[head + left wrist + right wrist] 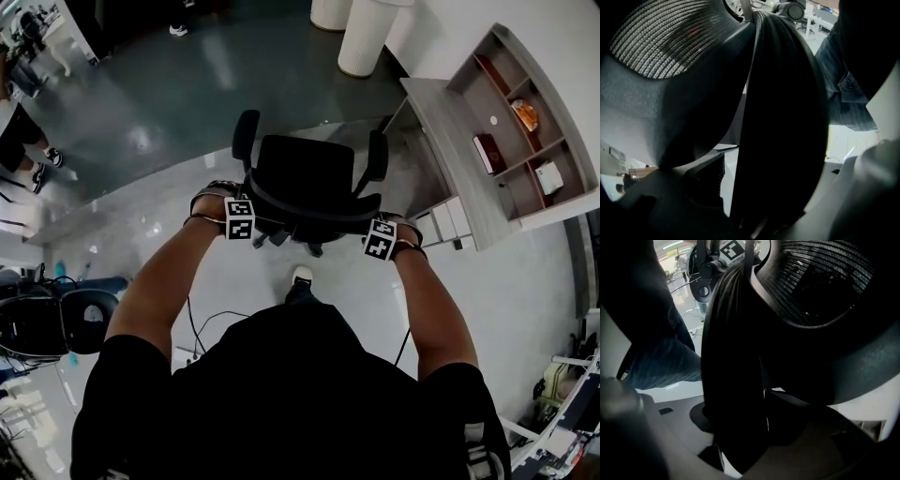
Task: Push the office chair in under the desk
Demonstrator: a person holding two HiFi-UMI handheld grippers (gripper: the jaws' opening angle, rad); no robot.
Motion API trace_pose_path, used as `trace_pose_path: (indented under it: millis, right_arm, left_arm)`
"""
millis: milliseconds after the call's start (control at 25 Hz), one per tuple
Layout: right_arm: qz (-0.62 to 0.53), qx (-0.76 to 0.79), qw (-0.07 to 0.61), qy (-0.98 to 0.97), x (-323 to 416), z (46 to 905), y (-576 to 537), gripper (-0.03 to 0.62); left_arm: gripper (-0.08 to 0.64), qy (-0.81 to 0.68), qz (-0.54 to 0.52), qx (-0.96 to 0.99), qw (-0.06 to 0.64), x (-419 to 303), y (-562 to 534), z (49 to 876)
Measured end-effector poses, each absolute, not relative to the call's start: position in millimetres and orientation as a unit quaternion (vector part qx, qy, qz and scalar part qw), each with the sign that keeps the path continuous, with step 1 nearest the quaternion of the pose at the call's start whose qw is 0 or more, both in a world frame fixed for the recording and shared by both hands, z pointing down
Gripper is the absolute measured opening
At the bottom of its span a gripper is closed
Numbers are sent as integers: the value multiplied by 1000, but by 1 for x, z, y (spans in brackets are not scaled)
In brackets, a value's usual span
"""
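Observation:
The black office chair stands on the pale floor in front of me, its seat toward the grey desk at the upper right and clear of it. My left gripper and right gripper point down over the two ends of the backrest's top rim. In the left gripper view the dark backrest edge fills the space between the jaws of the left gripper. The right gripper view shows the same backrest edge inside the right gripper. Both fingertip pairs are hidden in the head view.
A drawer unit sits under the desk and an open shelf unit stands on it. Two white cylinders stand beyond the desk. Another black chair is at the left, cables lie on the floor, and a person stands far left.

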State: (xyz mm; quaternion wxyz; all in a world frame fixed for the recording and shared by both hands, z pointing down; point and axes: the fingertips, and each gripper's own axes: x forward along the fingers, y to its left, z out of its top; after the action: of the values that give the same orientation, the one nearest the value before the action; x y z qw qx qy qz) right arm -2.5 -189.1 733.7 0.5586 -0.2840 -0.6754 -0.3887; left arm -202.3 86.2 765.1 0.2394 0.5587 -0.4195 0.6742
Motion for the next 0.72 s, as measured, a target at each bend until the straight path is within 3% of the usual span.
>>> trace_pose_path:
  millis: [720]
  right_arm:
    - [-301, -198, 619, -698, 14, 734, -249, 218]
  left_arm:
    - [354, -323, 705, 614, 144, -264, -49, 765]
